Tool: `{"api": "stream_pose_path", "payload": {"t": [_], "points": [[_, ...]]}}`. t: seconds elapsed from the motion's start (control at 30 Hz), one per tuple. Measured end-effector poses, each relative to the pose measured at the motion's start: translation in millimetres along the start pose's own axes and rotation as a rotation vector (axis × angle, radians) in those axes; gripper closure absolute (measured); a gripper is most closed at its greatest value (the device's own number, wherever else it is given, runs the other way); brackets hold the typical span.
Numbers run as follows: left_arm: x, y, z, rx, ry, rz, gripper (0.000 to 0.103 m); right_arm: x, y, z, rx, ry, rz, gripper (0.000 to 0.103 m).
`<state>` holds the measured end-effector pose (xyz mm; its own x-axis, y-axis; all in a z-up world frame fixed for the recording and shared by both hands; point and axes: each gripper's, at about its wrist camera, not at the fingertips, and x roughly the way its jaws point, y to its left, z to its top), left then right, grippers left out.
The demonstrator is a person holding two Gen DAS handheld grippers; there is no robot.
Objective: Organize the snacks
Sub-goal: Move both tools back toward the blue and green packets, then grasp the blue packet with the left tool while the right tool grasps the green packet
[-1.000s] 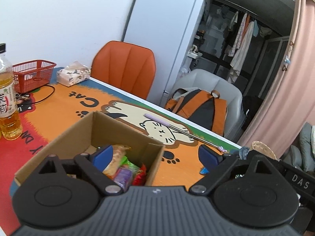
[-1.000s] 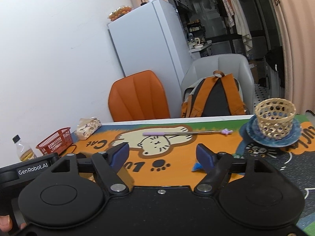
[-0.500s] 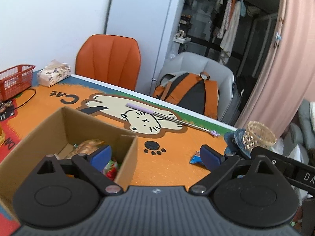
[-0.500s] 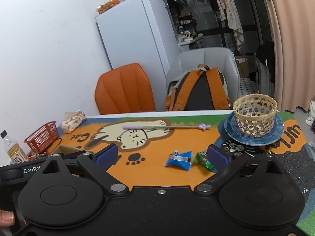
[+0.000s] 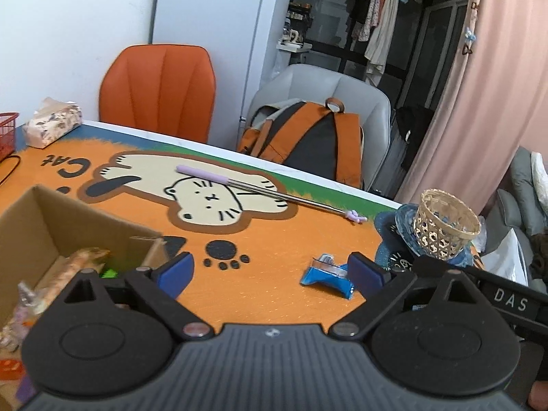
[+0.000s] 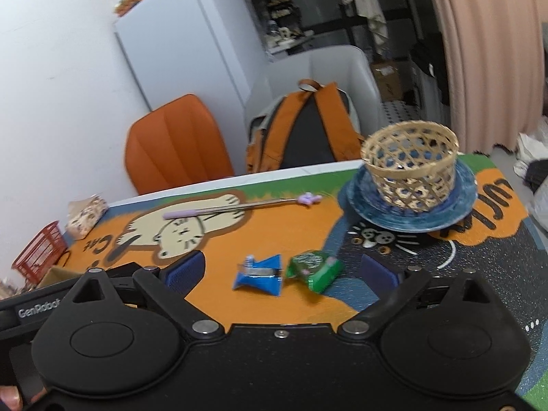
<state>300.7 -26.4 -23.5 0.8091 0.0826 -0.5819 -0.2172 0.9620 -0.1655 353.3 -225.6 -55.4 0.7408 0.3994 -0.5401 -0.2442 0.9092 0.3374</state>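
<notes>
The right claw had just been opening and stood wide, empty, above the blue packet and green packet mid-counter. Best practice was to centre over one packet only, probably the blue. The left claw stood open, empty.

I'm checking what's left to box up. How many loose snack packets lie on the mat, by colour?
Blue packet: 1
Green packet: 1
Total: 2 loose on the mat, side by side, outside the box.
</notes>
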Motion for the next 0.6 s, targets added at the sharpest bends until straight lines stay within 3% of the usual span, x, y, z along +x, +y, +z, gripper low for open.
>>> {"api": "stream_pose_path", "payload": {"t": [0.23, 0.37, 0.6], "points": [[31, -11, -2, -0.015, 0.045, -0.025, 0.016, 24, -18, 1, 0.052, 0.031, 0.006, 0.016], [48, -20, -2, -0.007, 0.061, -0.019, 0.028, 39, -19, 4, 0.055, 0.063, -0.020, 0.026], [80, -24, -9, 0.009, 0.116, -0.011, 0.034, 59, -21, 5, 0.050, 0.098, -0.053, 0.028]]}}
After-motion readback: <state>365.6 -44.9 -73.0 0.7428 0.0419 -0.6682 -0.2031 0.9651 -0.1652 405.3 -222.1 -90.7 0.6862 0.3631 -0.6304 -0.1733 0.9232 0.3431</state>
